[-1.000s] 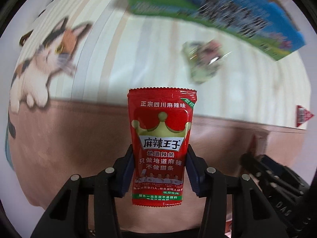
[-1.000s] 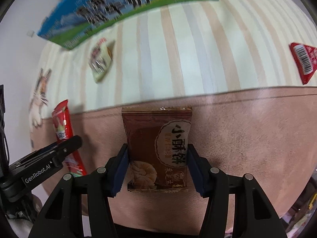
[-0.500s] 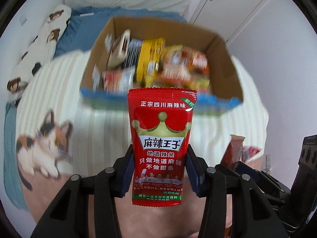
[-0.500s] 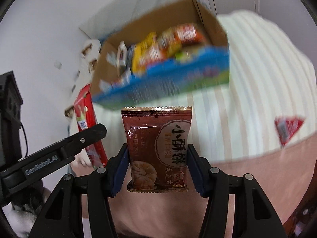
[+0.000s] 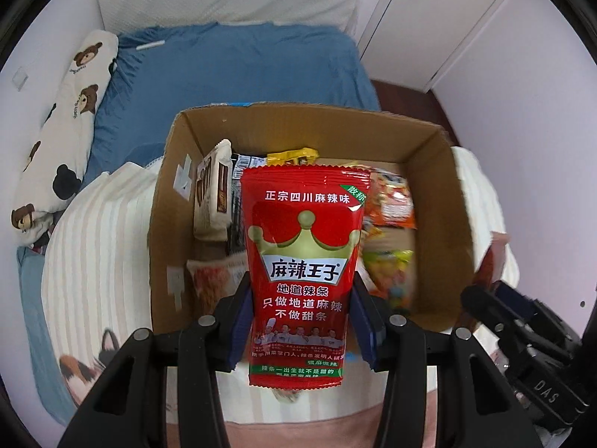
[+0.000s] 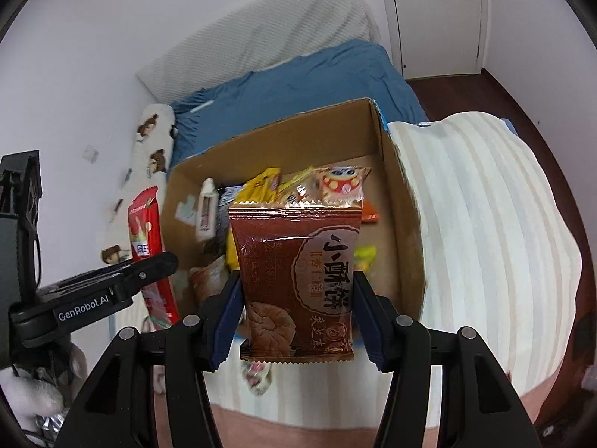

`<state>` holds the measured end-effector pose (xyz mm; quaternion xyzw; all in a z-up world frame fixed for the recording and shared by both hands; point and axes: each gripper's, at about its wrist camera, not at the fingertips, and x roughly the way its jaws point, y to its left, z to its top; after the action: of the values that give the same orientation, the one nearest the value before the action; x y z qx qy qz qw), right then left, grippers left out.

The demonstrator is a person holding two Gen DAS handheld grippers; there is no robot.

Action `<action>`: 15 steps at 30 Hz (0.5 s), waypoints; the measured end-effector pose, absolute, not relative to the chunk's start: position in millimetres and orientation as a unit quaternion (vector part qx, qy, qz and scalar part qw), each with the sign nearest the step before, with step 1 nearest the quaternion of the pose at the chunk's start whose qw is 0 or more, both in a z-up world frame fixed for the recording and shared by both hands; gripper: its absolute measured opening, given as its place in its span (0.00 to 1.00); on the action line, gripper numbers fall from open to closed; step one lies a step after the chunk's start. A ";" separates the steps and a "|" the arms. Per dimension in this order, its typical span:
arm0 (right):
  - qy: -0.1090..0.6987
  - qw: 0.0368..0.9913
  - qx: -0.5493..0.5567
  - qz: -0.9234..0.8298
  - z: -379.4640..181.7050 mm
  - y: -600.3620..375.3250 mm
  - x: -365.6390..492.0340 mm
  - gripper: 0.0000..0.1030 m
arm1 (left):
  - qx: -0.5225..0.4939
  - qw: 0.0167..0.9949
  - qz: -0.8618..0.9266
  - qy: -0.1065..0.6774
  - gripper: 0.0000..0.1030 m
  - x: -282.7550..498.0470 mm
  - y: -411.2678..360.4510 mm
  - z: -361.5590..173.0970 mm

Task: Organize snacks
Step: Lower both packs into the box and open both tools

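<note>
Filling the centre of the left wrist view, the red spicy-strip packet (image 5: 304,272) stands upright, clenched by the left tool (image 5: 302,321). Behind it, mid-frame, the open cardboard box (image 5: 164,201) on the bed already holds several snacks, so sorting looks well underway.

Turning to the right wrist view, the right tool (image 6: 296,317) grips the brown pastry packet (image 6: 296,283) at centre, with the same box behind it. At lower centre, one small wrapper (image 6: 255,375) lies blurred on the striped blanket (image 6: 485,224). Both held packets are not yet dropped in.
</note>
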<state>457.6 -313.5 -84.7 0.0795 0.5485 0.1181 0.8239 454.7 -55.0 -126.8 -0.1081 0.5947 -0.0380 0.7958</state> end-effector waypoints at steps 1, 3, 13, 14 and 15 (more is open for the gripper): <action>0.555 0.821 0.074 0.113 -89.9 -312.5 469.5 0.57 | -0.106 0.793 -0.034 0.599 0.43 459.5 -54.9 -131.9; 0.566 0.814 0.072 0.105 -99.4 -314.8 485.5 0.57 | -0.097 0.783 -0.030 0.613 0.43 475.0 -53.0 -146.6; 0.625 0.776 0.047 0.068 -165.9 -306.5 537.8 0.79 | -0.088 0.731 -0.008 0.676 0.49 517.5 -42.0 -208.2; 0.630 0.773 0.045 0.063 -170.6 -305.1 539.9 0.94 | -0.091 0.725 -0.010 0.683 0.58 519.7 -41.2 -213.6; 0.634 0.770 0.040 0.063 -175.1 -303.3 543.0 0.94 | -0.089 0.725 -0.009 0.683 0.72 520.8 -40.6 -216.2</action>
<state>543.0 -303.3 -175.1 0.0404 0.6335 0.0634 0.7701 520.8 -40.6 -216.2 -0.0890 0.6834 -0.0088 0.7245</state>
